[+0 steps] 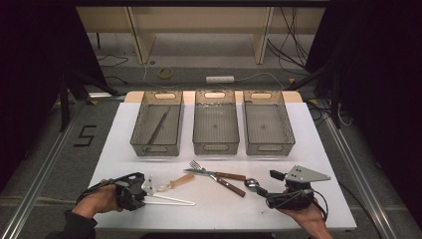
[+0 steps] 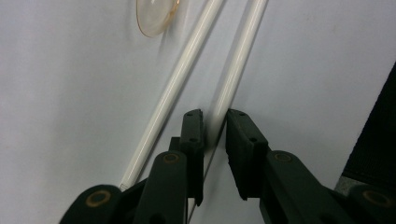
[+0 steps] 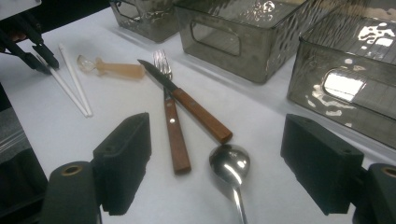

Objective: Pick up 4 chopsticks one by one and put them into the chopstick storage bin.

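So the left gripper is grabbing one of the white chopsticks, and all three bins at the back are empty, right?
Not quite. The left gripper does have a white chopstick between its jaws, but the high view shows something long, thin and dark lying in the left bin. The middle bin and right bin are empty.

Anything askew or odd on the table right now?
Mostly loose cutlery, nothing spilled or broken. The knife lies crossed over the fork. The left gripper straddles just one of the two white chopsticks.
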